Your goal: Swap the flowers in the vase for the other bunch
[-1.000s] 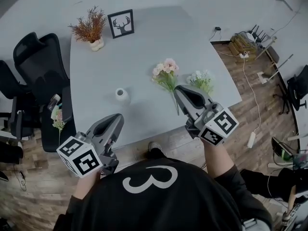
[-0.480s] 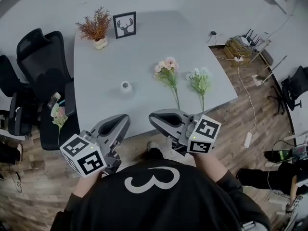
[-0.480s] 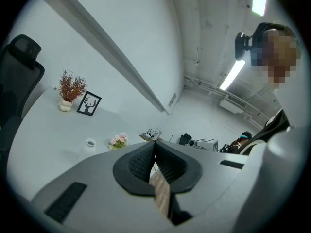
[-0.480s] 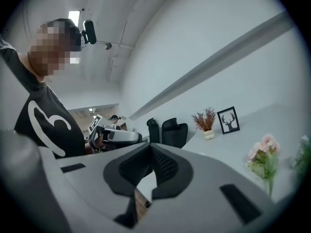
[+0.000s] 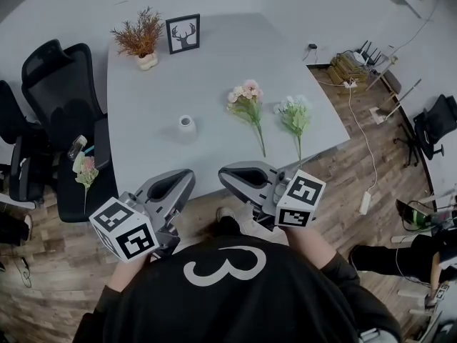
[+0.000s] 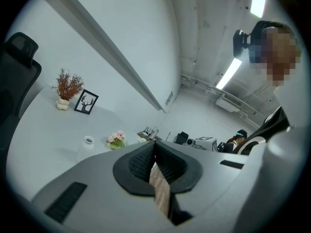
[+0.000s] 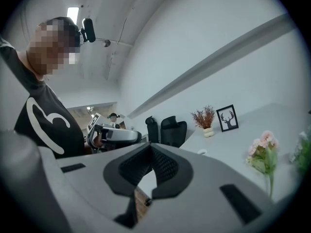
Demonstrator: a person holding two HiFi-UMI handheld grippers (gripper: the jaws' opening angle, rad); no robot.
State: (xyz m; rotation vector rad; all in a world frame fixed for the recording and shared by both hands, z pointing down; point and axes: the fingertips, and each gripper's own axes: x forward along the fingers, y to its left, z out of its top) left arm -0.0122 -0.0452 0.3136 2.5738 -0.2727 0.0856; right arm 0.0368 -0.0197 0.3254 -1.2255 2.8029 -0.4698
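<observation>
- the white vase stands upright on the grey table, a little in from the edge nearest the person.
- the pink bunch lies flat on the table, right of the vase in the head view and apart from it, with its blooms on the far side and its stem towards the person.
- the white-and-green bunch lies the same way, further right of the vase, beside the pink bunch but not touching it.
- beyond the vase, at the table's far end, are a dried plant in a pale pot and a framed deer picture, side by side.
- left of the vase, off the table, a pink sprig lies on a black chair.
- the left gripper hovers off the table's near edge on the person's side of the vase; its jaws are together at the tips with nothing between them.
- the right gripper hangs just beside the left one, also nearer the person than the vase; its jaws are closed and it is empty.
</observation>
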